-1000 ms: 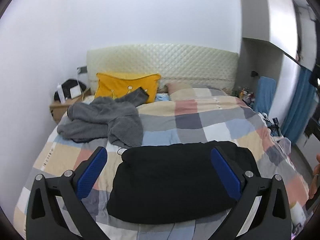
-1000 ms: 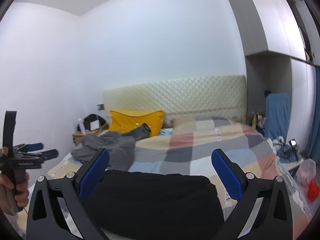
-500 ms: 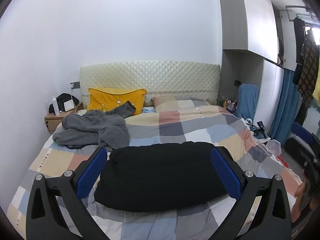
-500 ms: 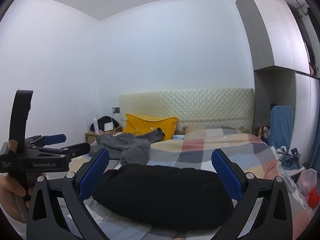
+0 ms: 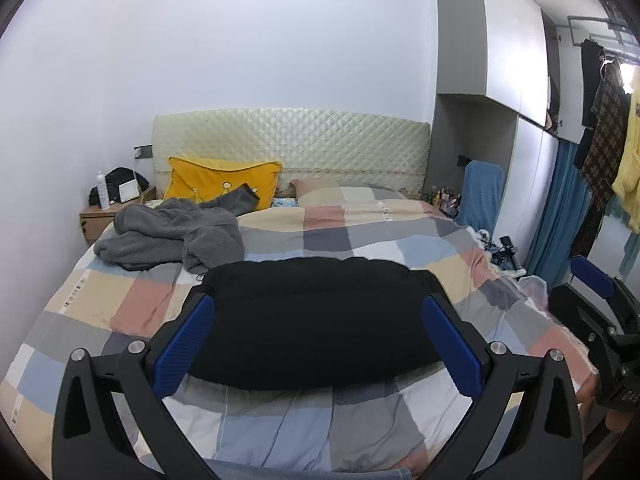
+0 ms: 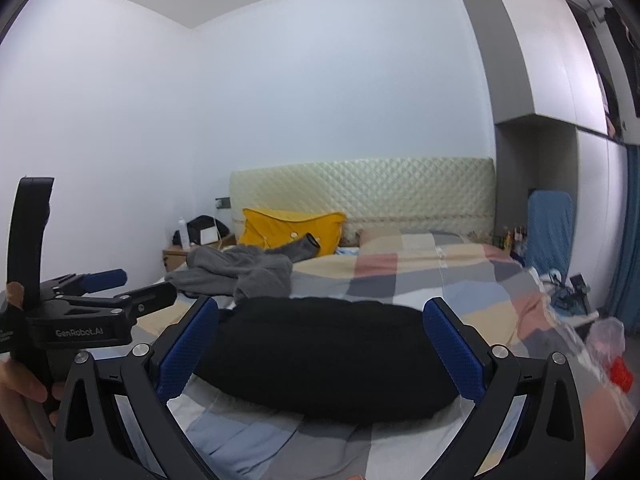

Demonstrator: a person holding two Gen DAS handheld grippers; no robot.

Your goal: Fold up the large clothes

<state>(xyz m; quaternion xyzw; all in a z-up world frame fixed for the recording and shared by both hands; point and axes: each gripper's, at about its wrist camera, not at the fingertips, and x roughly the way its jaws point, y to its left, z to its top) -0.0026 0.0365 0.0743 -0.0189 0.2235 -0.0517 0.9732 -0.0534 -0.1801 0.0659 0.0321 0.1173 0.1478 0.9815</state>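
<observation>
Two garments lie on the bed, listed from left to right.

Nightstand, far left beside the headboard: bottle, dark bag and small white frame on top.

Grey fleece garment: crumpled, unfolded, on the left half of the checked duvet, one sleeve reaching up against the yellow pillow. Well apart from both tools.

Black garment: centre of the bed toward the foot, lying as a compact, rounded rectangle, just beside the grey heap at its far left corner. By its shape it appears already folded.

Left gripper: blue pads spread wide, nothing between them, held in the air above the foot of the bed and facing the black garment.

Right gripper: fingers likewise wide apart and empty, held low near the bed edge, level with the black garment.

Blue chair, wardrobe and hanging clothes: far right, off the bed.

Step in hand, by judgement: between items, black piece finished, grey piece untouched. Next move calls for reaching both tools across to the left, pinching the fleece at shoulders or hem, and spreading it flat on bare duvet before any fold.
</observation>
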